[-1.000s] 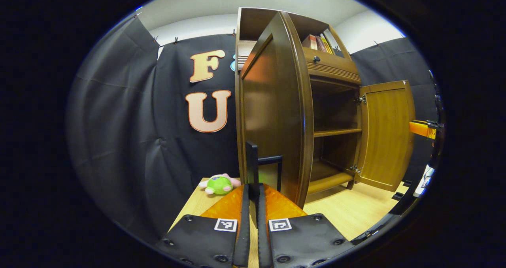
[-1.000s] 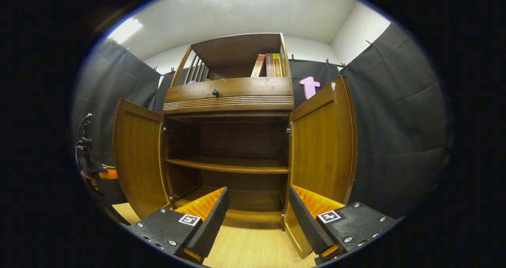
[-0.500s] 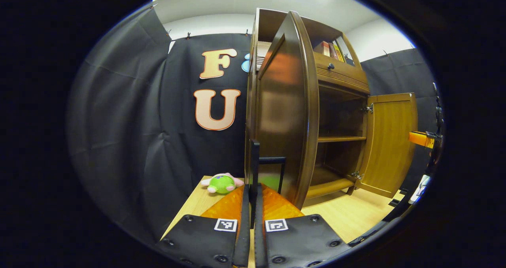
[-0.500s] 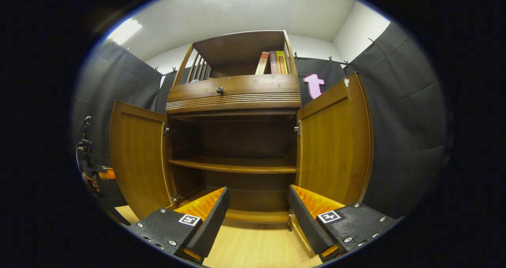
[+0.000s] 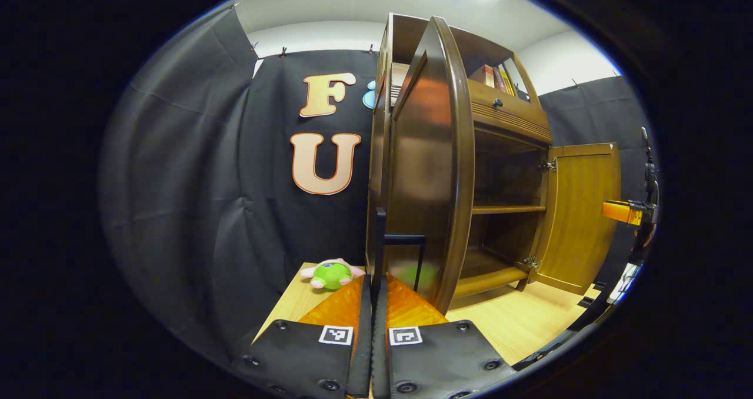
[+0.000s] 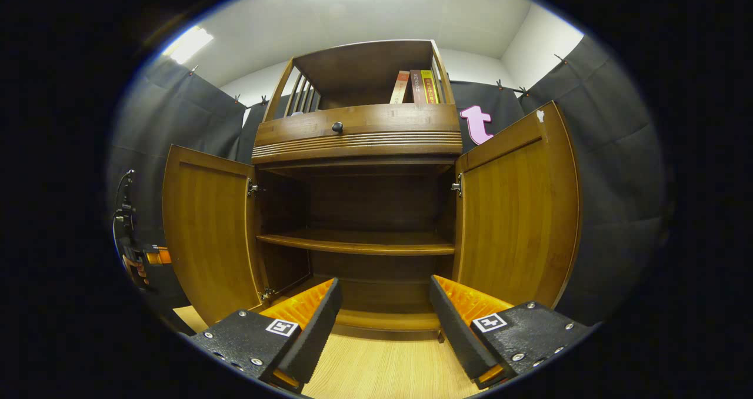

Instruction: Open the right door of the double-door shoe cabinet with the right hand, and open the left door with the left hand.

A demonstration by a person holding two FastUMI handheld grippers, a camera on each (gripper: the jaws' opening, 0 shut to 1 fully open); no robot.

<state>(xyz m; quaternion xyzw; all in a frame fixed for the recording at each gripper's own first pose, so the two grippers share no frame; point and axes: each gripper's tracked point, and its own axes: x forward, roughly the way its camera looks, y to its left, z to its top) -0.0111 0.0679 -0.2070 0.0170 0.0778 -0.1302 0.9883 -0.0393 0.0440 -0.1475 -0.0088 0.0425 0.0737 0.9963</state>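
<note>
The left door's point(image 5: 432, 169) black handle point(image 5: 400, 252) is seen in the left gripper view directly ahead of the left tool point(image 5: 373, 287), whose fingers are drawn together with only a thin slit between them; the bar's lower end is hidden behind the fingertips, so it cannot be told whether the handle is actually pinched. The door is seen nearly edge-on there, and a green reflection is noted low on its glossy face. The shoe cabinet point(image 6: 359, 181) is seen from the front in the right gripper view, with both doors swung wide: the left door point(image 6: 206, 234) at one side, the right door point(image 6: 515, 210) at the other. The right tool point(image 6: 382, 296) is held wide open in front of the bottom shelf, touching nothing. The other tool is partly seen at the far edge of each view, too cut off for its state to be read. Inside the cabinet a middle shelf point(image 6: 356, 243) is seen bare; the back is dark and hard to make out. A drawer with a small dark knob point(image 6: 337, 127) sits above, and books point(image 6: 415, 87) stand in the top compartment. A green plush toy point(image 5: 329, 273) lies on the light wooden floor point(image 6: 376, 369) beside the cabinet. Black cloth is hung on all sides; white wall and ceiling lights are seen above.
</note>
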